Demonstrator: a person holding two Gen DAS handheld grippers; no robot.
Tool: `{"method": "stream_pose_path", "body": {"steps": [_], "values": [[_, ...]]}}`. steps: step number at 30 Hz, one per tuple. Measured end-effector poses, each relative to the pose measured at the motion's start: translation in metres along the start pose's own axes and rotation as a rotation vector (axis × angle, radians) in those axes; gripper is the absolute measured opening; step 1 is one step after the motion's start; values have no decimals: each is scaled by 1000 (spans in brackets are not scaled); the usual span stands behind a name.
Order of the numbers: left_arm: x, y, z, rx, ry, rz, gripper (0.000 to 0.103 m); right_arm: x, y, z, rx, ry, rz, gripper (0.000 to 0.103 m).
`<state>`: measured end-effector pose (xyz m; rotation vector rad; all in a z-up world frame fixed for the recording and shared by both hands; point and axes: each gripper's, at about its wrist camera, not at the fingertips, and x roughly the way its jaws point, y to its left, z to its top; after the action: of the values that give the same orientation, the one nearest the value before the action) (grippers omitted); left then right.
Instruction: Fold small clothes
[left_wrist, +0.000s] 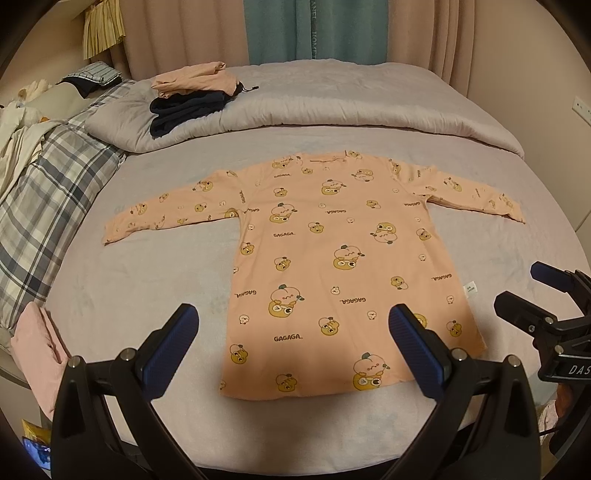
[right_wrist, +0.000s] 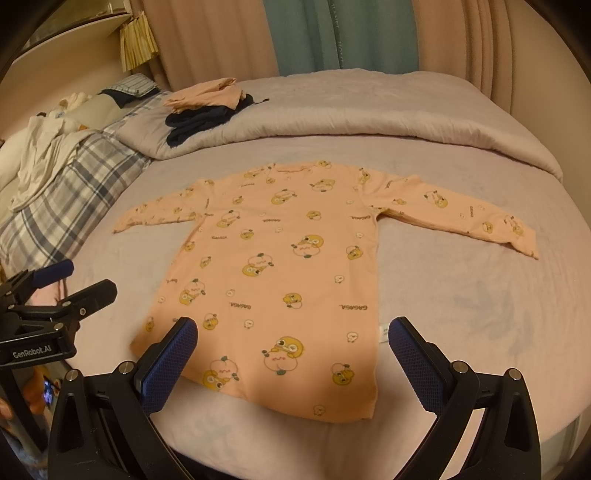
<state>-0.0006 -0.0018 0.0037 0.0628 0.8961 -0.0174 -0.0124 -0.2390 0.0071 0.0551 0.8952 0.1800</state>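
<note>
Peach long-sleeved top (left_wrist: 325, 258) printed with cartoon ducks and the word GAGAGA is laid flat on the lilac bed sheet (left_wrist: 147, 295), neckline toward the far side, hem toward the cameras, and both sleeves spread out sideways. A small white label (left_wrist: 470, 287) is seen sticking out of the side seam on the right of the garment.

The left gripper (left_wrist: 293, 334) is held above the near edge of the bed, its jaws spread wide and empty, with the blue pads (left_wrist: 173, 345) framing the lower half of the top; nothing is touched by them. The right gripper (right_wrist: 293, 345) is held just beside it, jaws likewise released and empty, over the hem area on the label side. Each gripper is caught at the edge of the other's view.

Farther back, a grey quilt (left_wrist: 332, 107) is bunched across the bed, and on it a stack of 2 folded garments is seen: a peach piece (left_wrist: 192, 79) on top of a dark navy one (left_wrist: 184, 110). A plaid pillow (left_wrist: 55, 184) lies along the left side, with white cloth (left_wrist: 18, 136) heaped on it. A folded pink item (left_wrist: 35, 343) rests at the near left corner. Pink and teal curtains (left_wrist: 314, 29) hang behind the bed
</note>
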Motion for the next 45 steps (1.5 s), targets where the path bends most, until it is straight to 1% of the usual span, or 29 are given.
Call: {"method": "stream_pose_path", "body": {"steps": [45], "values": [[7,-4,-1,10,10,0,103,6,5,-5,-1,8,5,102]]}}
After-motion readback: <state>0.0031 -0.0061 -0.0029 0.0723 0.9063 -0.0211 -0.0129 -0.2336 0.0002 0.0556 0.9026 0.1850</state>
